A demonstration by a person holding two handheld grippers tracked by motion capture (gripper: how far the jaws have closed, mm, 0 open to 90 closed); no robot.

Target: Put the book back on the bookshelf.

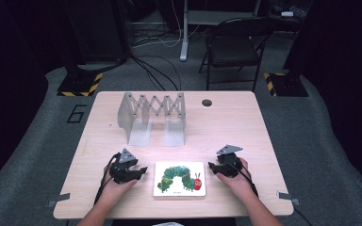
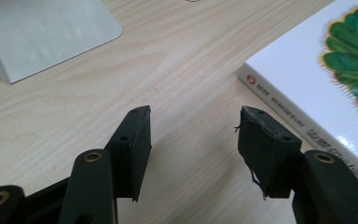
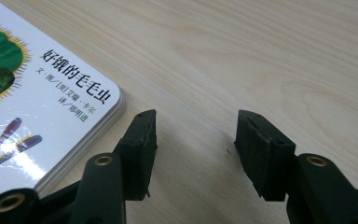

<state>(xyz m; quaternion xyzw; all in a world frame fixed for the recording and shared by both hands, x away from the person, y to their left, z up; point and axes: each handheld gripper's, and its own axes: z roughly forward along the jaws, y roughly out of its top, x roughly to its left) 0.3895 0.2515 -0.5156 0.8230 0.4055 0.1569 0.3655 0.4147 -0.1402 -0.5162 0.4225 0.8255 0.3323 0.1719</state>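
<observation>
We are flanking the book point(image 1: 179, 178) at the table's point(image 1: 245, 122) near edge, left gripper point(image 1: 143, 170) and right gripper point(image 1: 211, 165) both gaping (empty); next, probably closing in on its sides.

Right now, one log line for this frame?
left gripper: open, empty, left of book | right gripper: open, empty, right of book | book: flat on table, untouched | metal rack: behind, apart

Book point(image 3: 51, 93) cover, right gripper view: black Chinese title 好饿的毛毛虫, smaller credit lines beneath, too small to read surely. Book spine point(image 2: 303, 123), left gripper view: small Chinese print plus red round logo, unreadable. Floor point(image 1: 77, 114) left of worktop: large dark "6".
</observation>
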